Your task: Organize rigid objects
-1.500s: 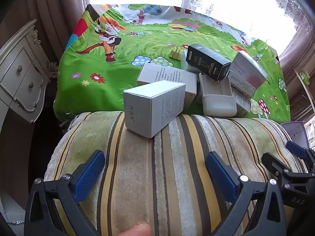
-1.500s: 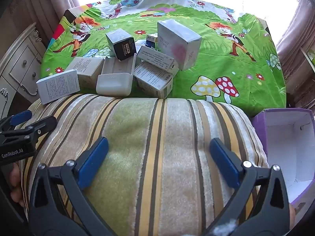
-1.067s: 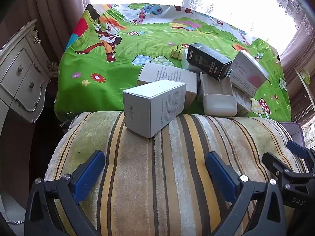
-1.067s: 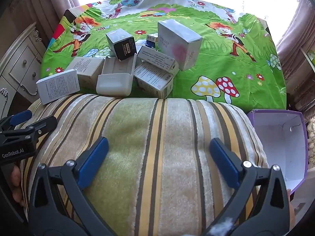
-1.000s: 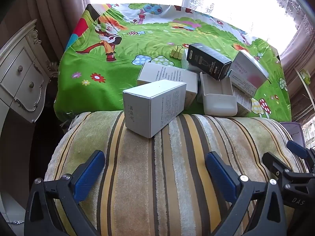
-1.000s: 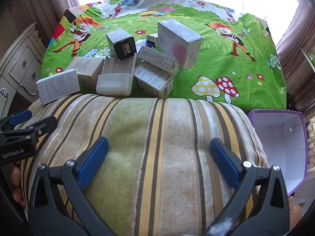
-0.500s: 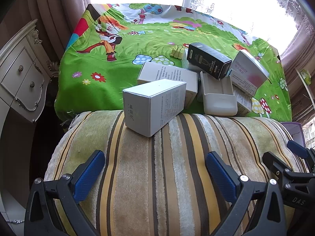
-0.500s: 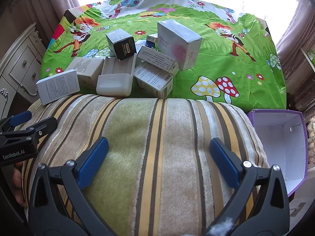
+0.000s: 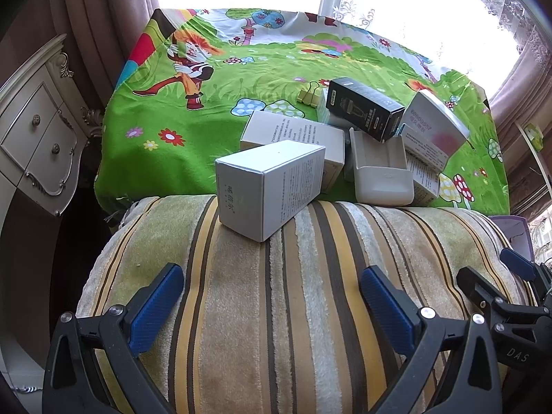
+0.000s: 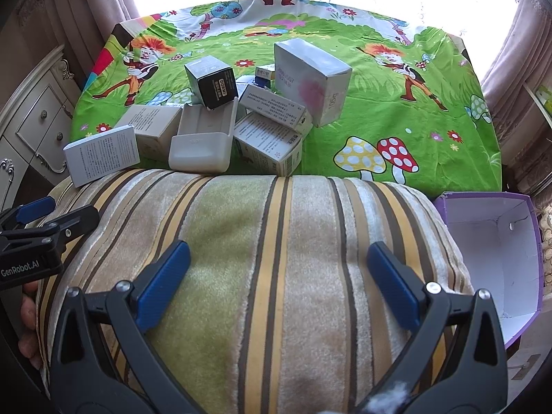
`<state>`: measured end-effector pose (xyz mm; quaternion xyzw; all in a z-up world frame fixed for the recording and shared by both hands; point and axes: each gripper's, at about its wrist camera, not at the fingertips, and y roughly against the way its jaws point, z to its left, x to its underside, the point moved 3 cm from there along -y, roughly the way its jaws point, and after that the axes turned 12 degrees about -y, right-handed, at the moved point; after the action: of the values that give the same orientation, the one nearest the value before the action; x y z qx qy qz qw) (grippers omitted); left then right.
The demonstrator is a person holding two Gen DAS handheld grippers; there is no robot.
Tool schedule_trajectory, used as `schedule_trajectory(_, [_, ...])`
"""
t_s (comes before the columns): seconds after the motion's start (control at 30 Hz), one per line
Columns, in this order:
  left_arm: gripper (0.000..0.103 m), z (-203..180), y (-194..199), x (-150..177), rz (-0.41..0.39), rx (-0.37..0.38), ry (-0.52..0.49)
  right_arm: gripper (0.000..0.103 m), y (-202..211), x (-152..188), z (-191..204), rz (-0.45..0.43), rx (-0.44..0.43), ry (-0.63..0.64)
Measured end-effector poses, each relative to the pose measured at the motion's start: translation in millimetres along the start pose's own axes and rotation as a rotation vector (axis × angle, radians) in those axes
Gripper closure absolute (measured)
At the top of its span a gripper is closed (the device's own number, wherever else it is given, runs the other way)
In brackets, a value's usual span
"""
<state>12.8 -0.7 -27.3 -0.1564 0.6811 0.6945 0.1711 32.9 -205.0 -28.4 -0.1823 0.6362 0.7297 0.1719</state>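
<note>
Nothing sorted yet — your left tool point(image 9: 272, 296) and right tool point(image 10: 277, 276) both hang released, empty; the cartons point(image 10: 269, 110) lie jumbled beyond the striped cushion point(image 10: 276, 241), purple box point(image 10: 496, 241) right of it — bare.

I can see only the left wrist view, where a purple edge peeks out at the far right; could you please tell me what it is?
Observer: It is an open purple box standing beside the striped cushion. Its white inside shows nothing in it.
Operator: Thank you. Is the right gripper holding anything?
Observer: No. The right gripper is open, with its fingers wide apart over the cushion and nothing between them.
Operator: What is on the far side of the large white box?
Observer: That face of the large white box reads "105g". Only bare green cloth lies beside it.
</note>
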Motion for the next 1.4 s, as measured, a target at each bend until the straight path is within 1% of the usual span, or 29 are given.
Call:
schedule_trajectory(0.27, [0.000,3.9,1.2,-0.7,-0.015,0.021,0.001,0.000,-1.3,-1.9,0.5,0.021,0.009,0.013])
schedule_trajectory(0.47, [0.000,6.1,4.3,-1.4,-0.038,0.062,0.015,0.000,-5.8,-8.2,-1.2,0.097,-0.023,0.043])
schedule_trajectory(0.6, [0.000,10.9,6.8,-4.7,-0.055,0.109,0.040,0.000,-3.7,-8.9,-4.2,0.091,-0.051,0.019])
schedule_trajectory(0.67, [0.000,12.8,7.4,-6.9,-0.060,0.121,0.044,0.000,-2.5,-10.8,-5.0,0.097,-0.070,0.018])
schedule_trajectory(0.73, [0.000,14.8,7.9,-9.2,-0.063,0.128,0.046,0.000,-0.8,-13.0,-4.8,0.094,-0.084,0.036])
schedule_trajectory(0.83, [0.000,20.3,8.3,-13.9,-0.068,0.147,0.049,0.000,-0.1,-17.8,-4.3,0.096,-0.075,0.086])
schedule_trajectory(0.97, [0.000,28.6,8.1,-26.0,-0.075,0.146,0.020,0.000,9.8,-31.4,-5.6,0.027,-0.110,0.113])
schedule_trajectory(1.03, [0.000,32.6,5.4,-32.9,-0.073,0.133,-0.007,0.000,12.4,-40.7,-6.5,0.006,-0.137,0.113])
schedule_trajectory(1.1, [0.000,36.9,1.2,-38.9,-0.065,0.139,-0.018,0.000,13.0,-50.6,-7.8,-0.014,-0.148,0.114])
schedule_trajectory(1.3, [0.000,47.2,-14.0,-51.8,-0.045,0.142,-0.029,0.000,4.6,-84.1,-17.3,-0.065,-0.109,0.145])
schedule_trajectory(1.37, [0.003,46.9,-18.0,-54.3,-0.040,0.150,-0.039,0.000,-2.0,-95.2,-18.6,-0.083,-0.084,0.175])
schedule_trajectory(1.4, [0.007,46.0,-19.7,-55.2,-0.037,0.153,-0.047,0.000,-6.1,-100.9,-19.5,-0.088,-0.067,0.191])
